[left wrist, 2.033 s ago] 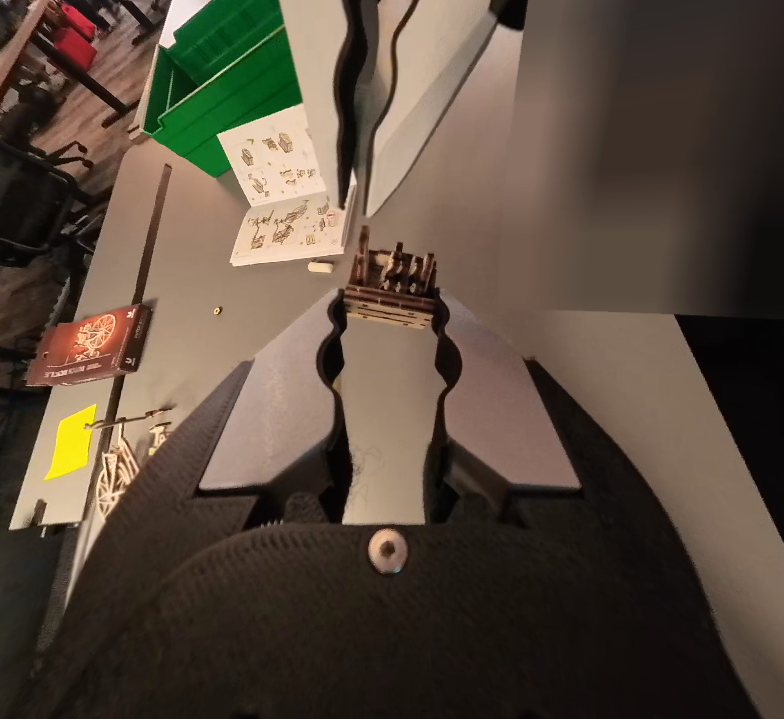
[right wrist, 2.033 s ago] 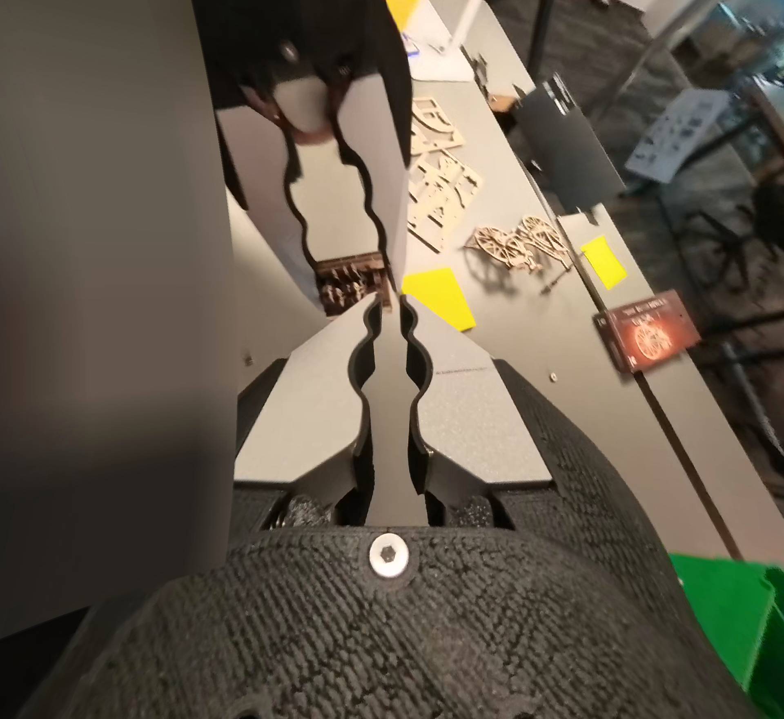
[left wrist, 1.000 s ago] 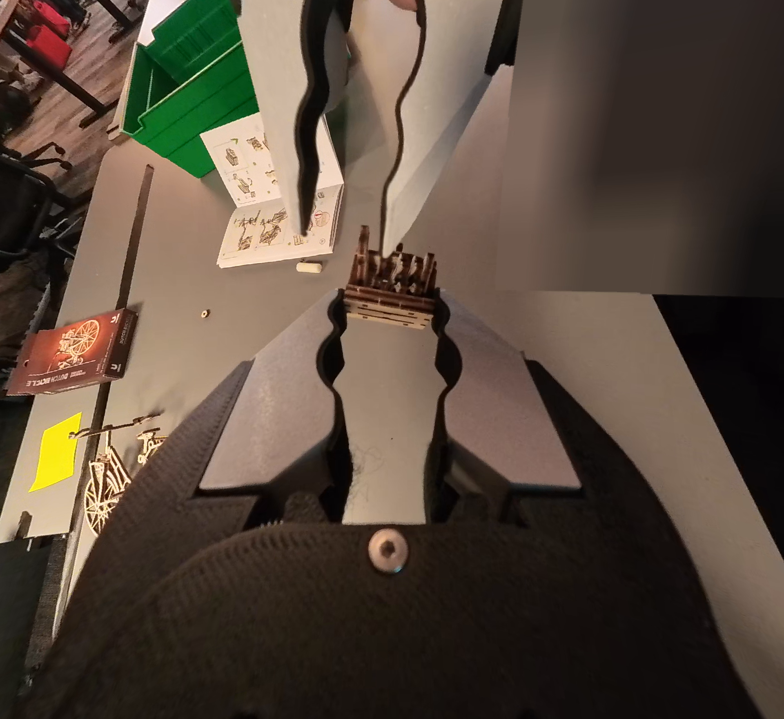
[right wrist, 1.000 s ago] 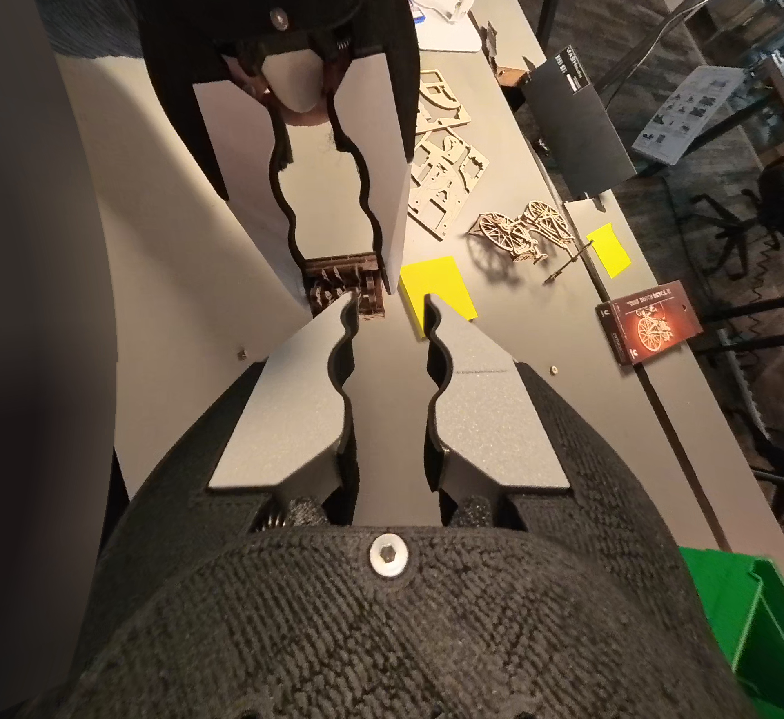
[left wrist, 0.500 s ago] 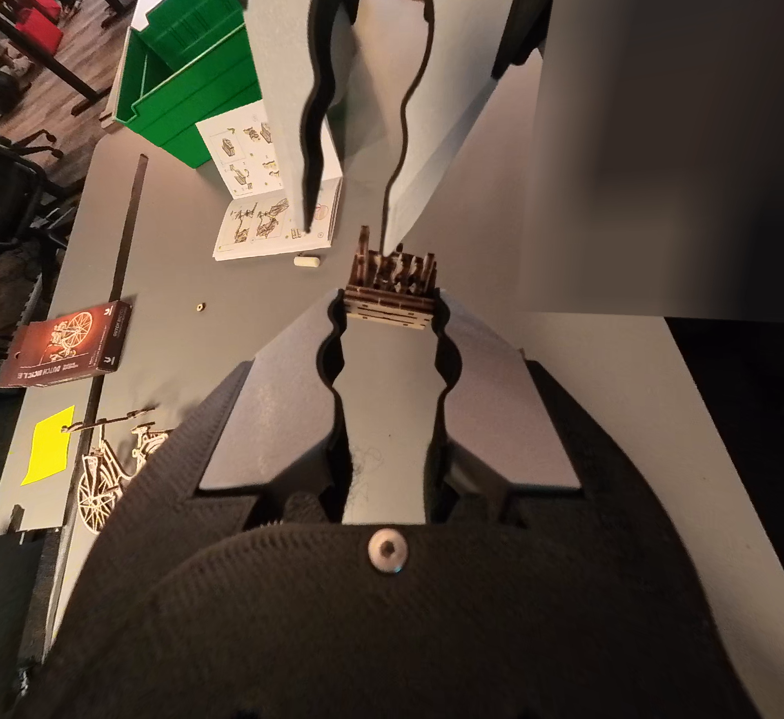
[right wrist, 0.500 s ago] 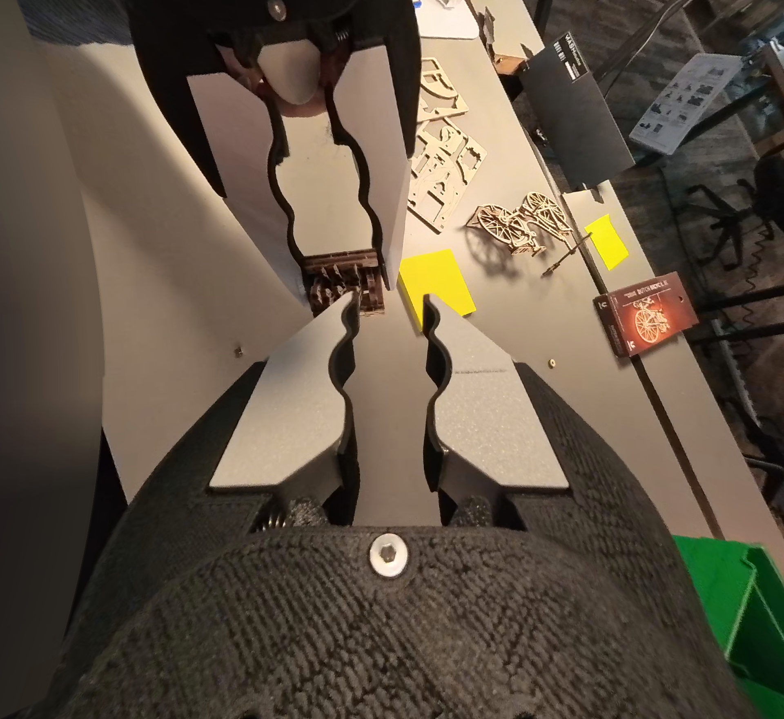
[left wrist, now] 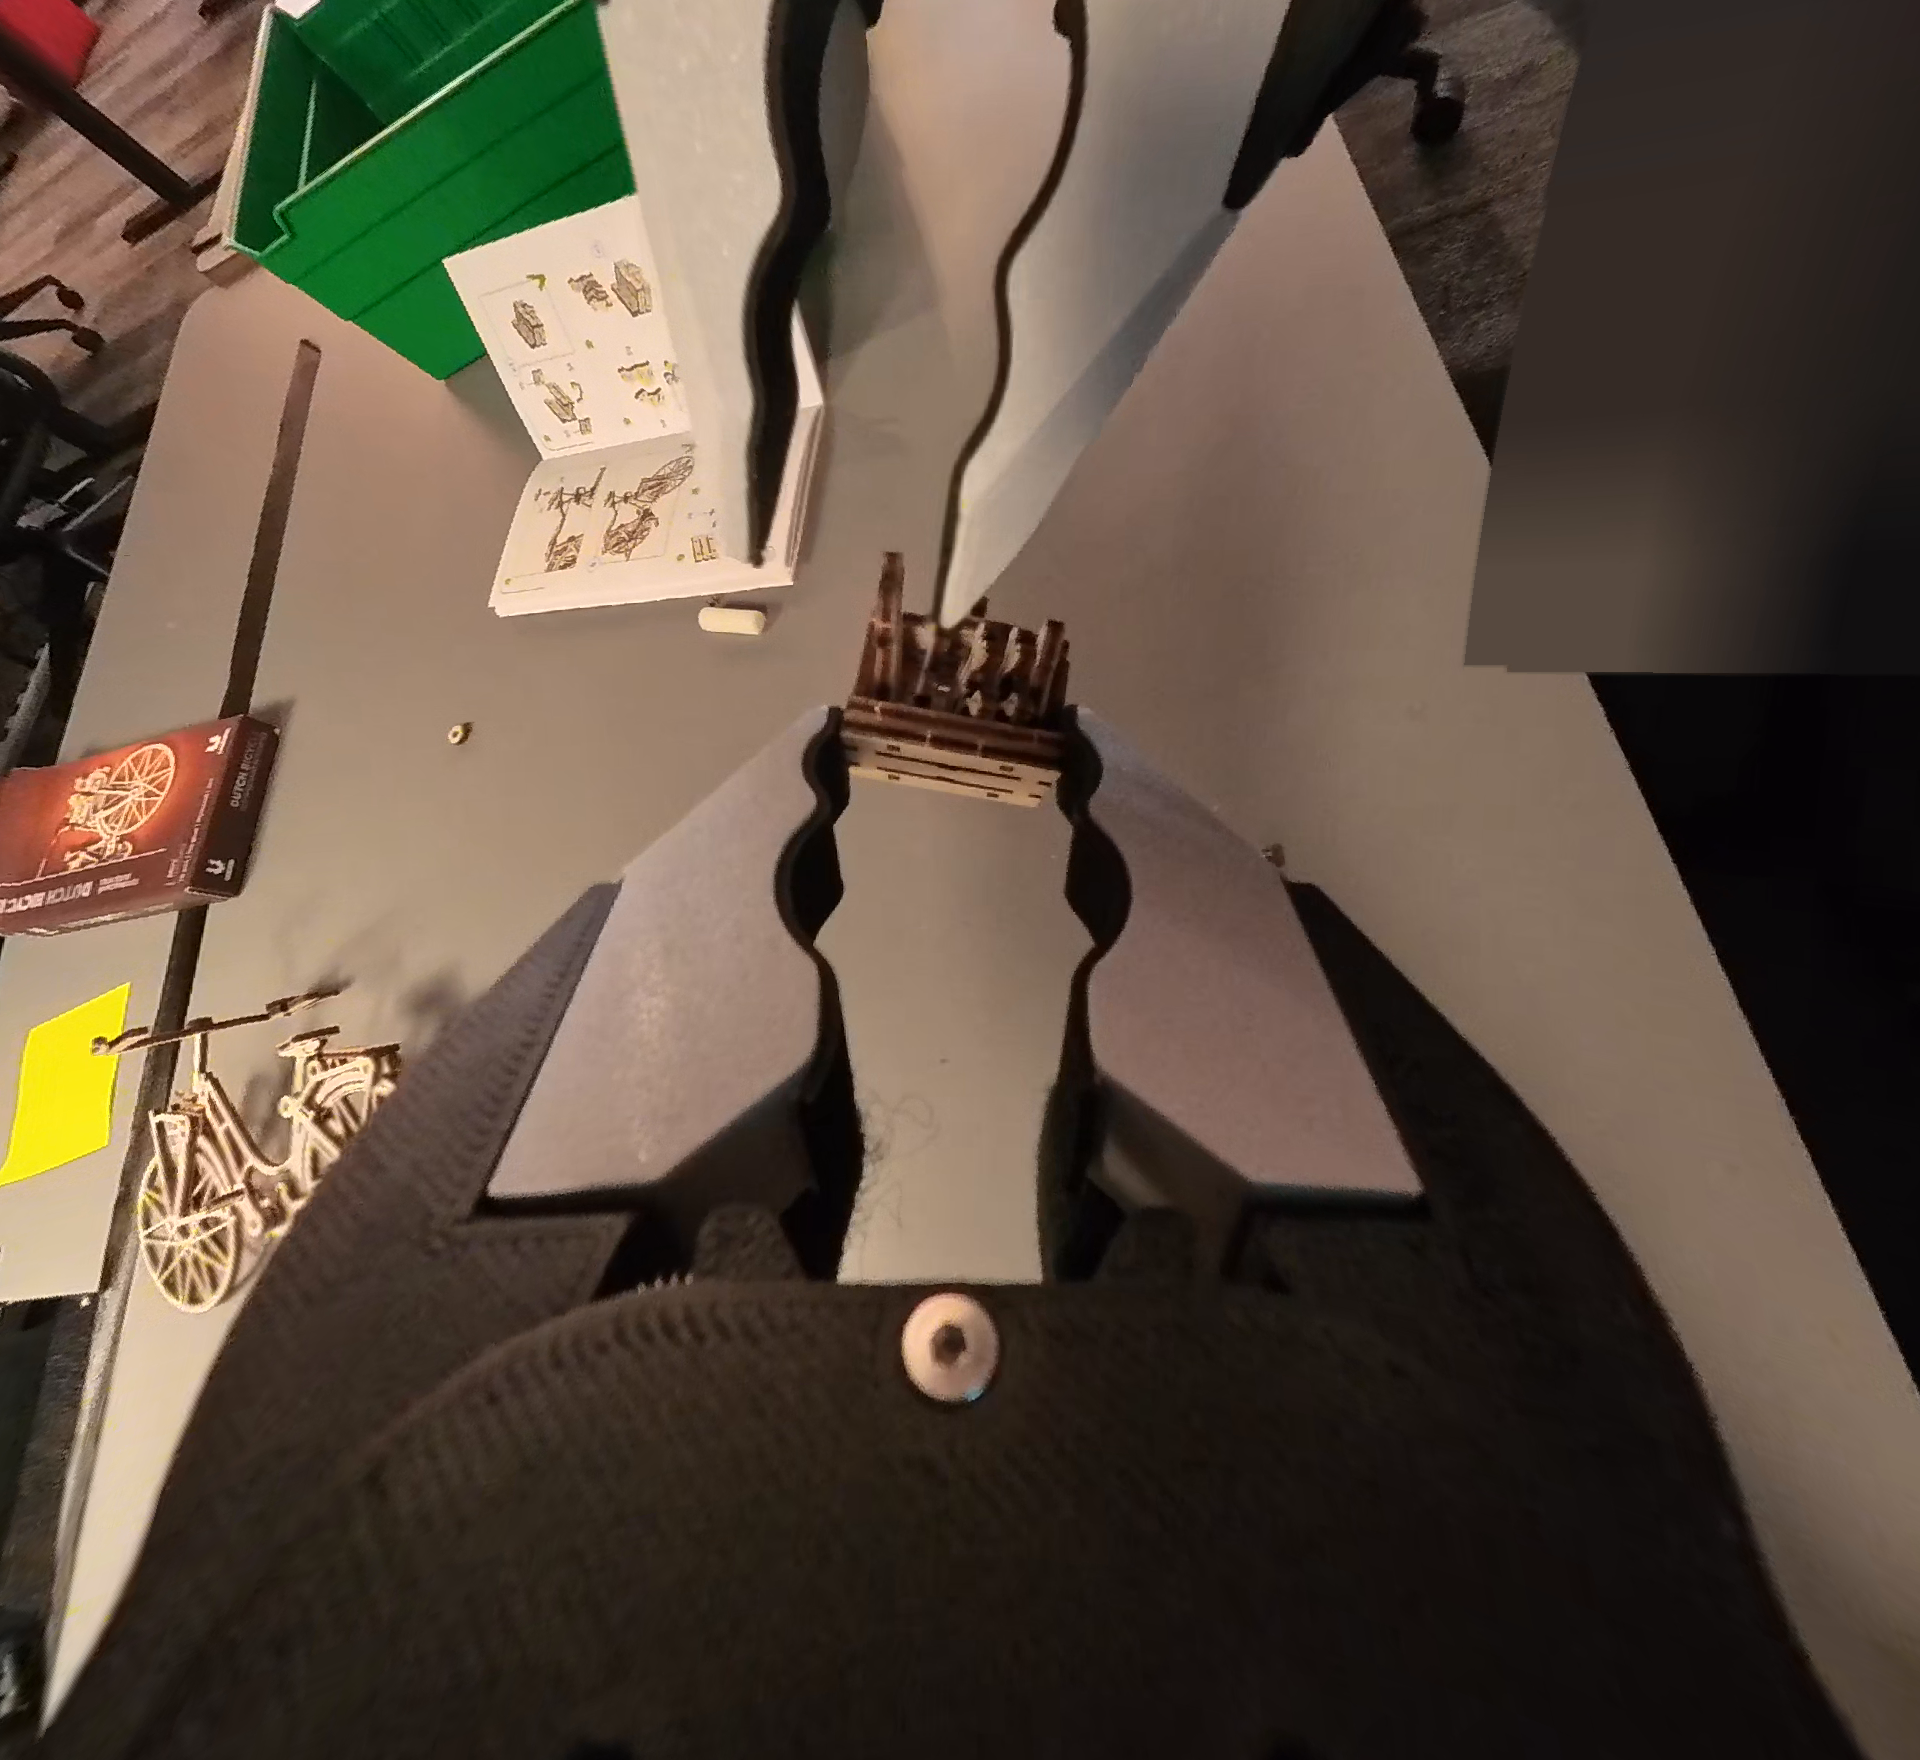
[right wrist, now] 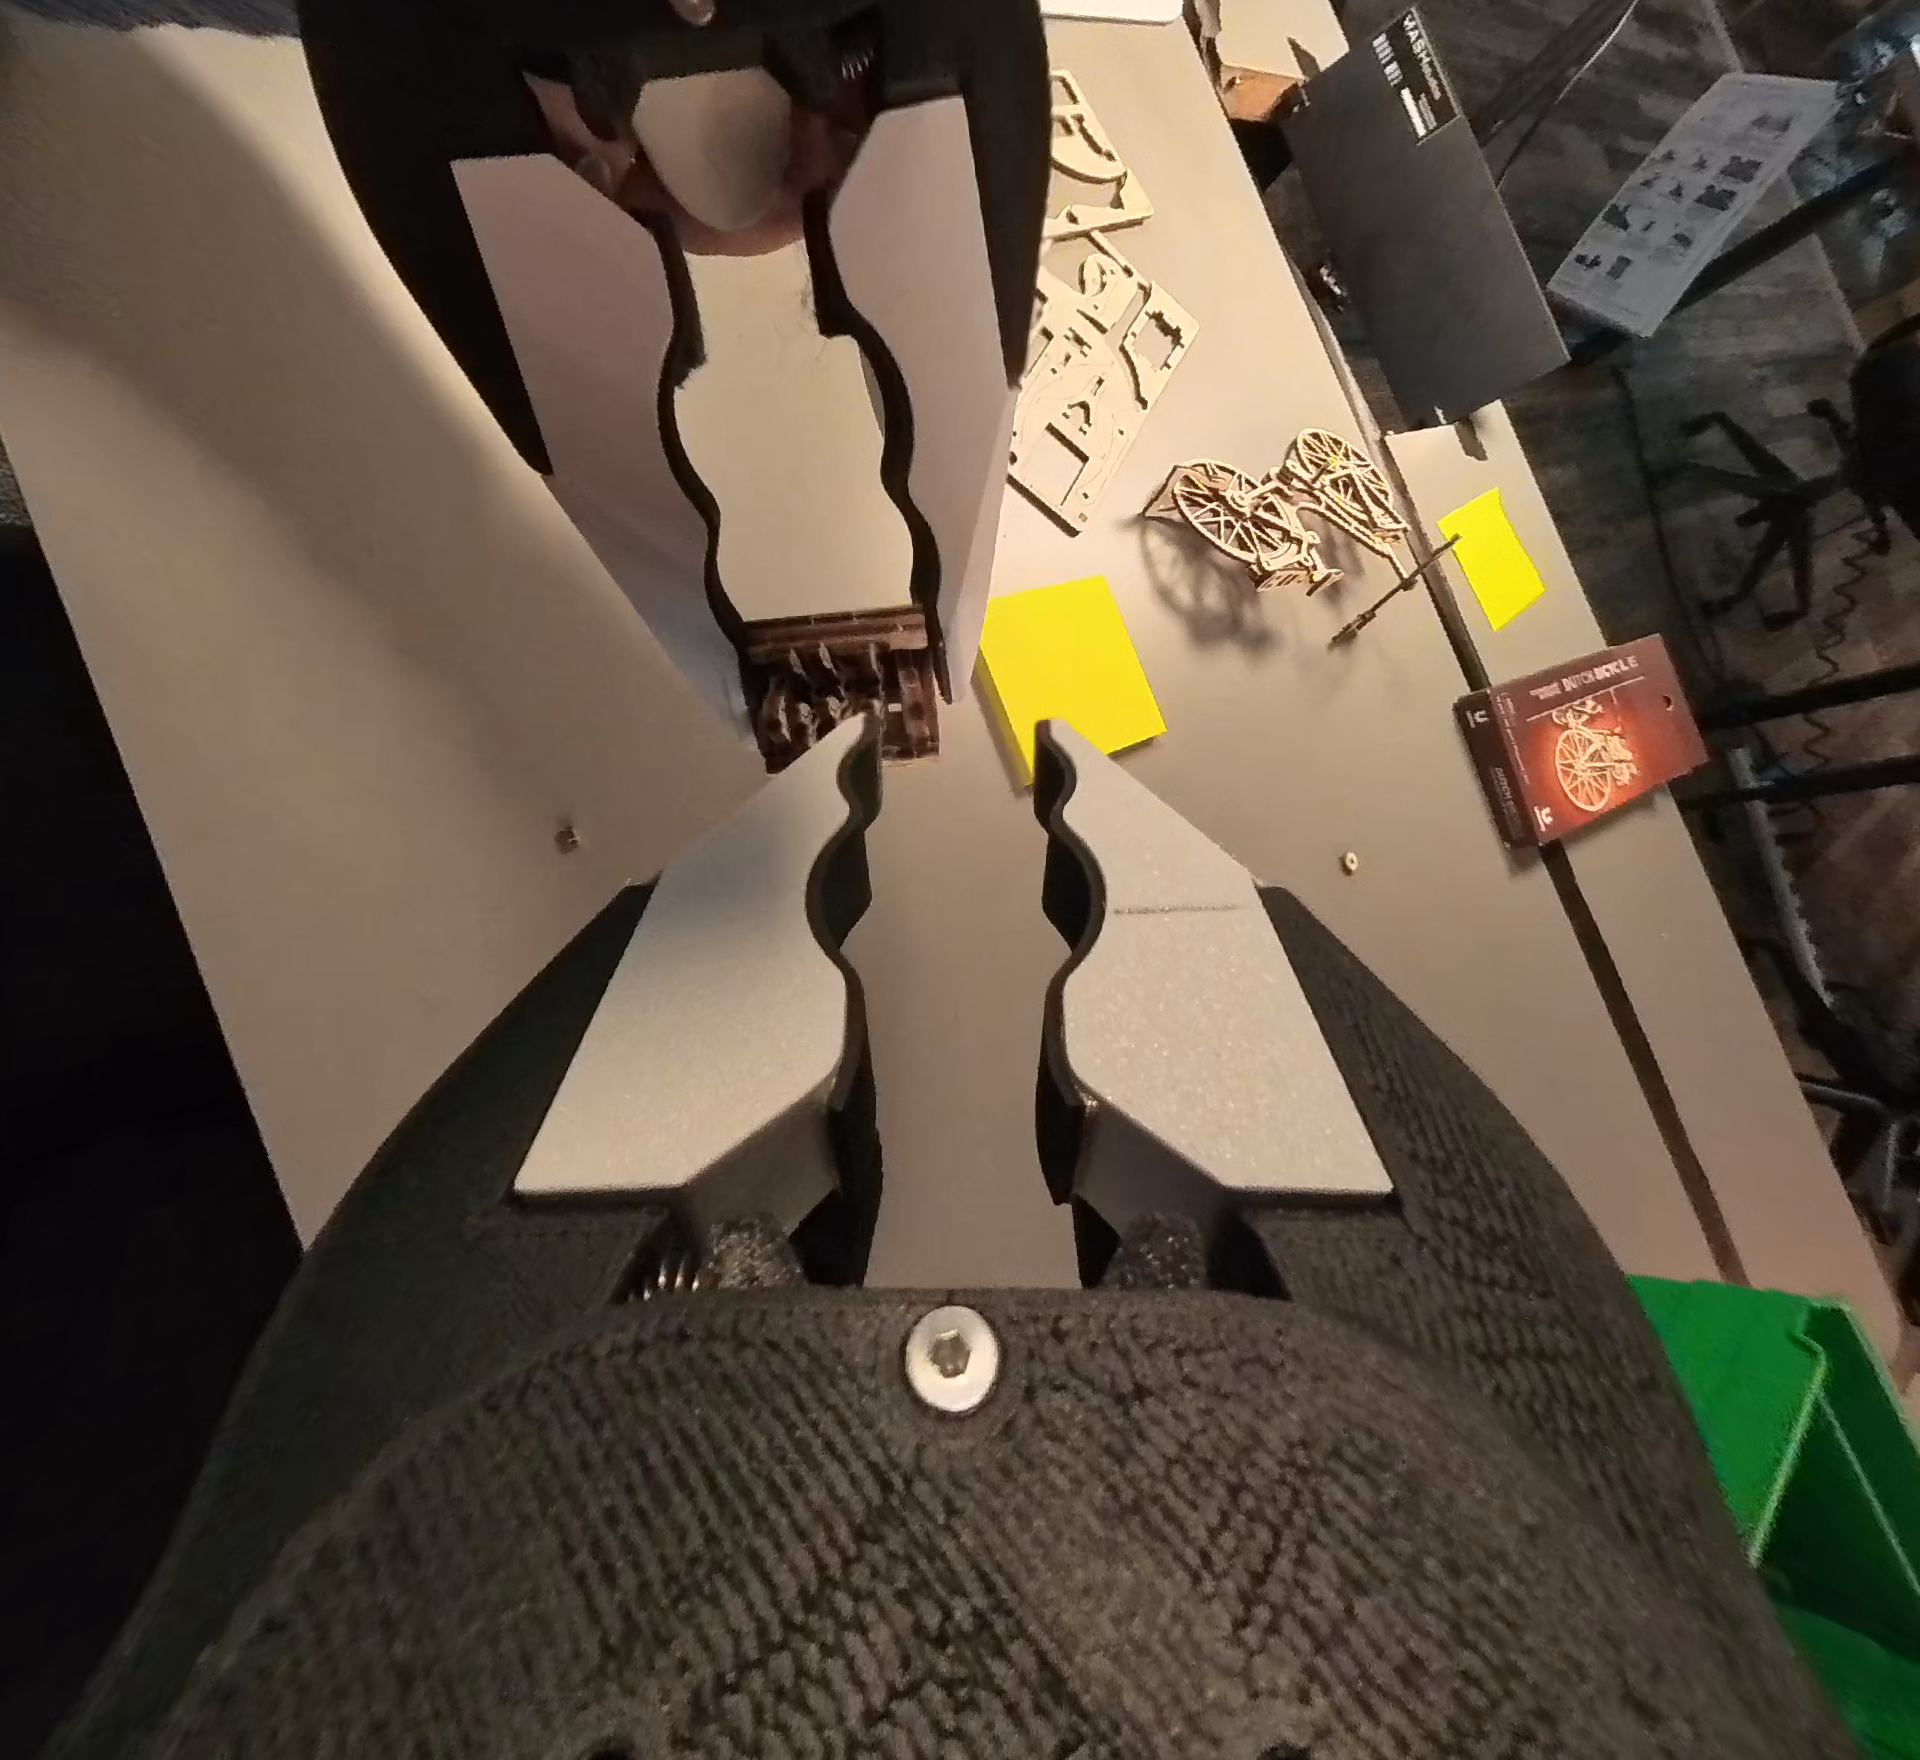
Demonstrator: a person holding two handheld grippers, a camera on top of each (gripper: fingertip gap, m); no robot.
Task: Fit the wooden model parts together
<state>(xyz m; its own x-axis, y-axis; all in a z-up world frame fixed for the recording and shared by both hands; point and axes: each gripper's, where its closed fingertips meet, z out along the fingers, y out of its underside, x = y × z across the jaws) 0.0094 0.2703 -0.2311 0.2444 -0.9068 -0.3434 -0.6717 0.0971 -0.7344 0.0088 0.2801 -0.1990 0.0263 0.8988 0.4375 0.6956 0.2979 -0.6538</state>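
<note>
Left wrist view shows the left gripper (left wrist: 954,742) clamped on the small wooden assembly (left wrist: 956,711), raised off the table (left wrist: 582,734). The right gripper (right wrist: 954,742) hangs empty, fingers moderately apart, 1 tip near its slats; further parts look unfitted, so assembly seems partway.

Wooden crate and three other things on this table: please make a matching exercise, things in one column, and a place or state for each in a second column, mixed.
Things:
1. wooden crate
2. wooden bicycle model
3. dark red box
4. right hand-held gripper

Places or states:
A. standing between two yellow notes
B. open, holding nothing
C. clamped between the left hand-held gripper's fingertips
D. lying flat beside the table's dark seam

Pairs: 1-C, 2-A, 3-D, 4-B
</note>
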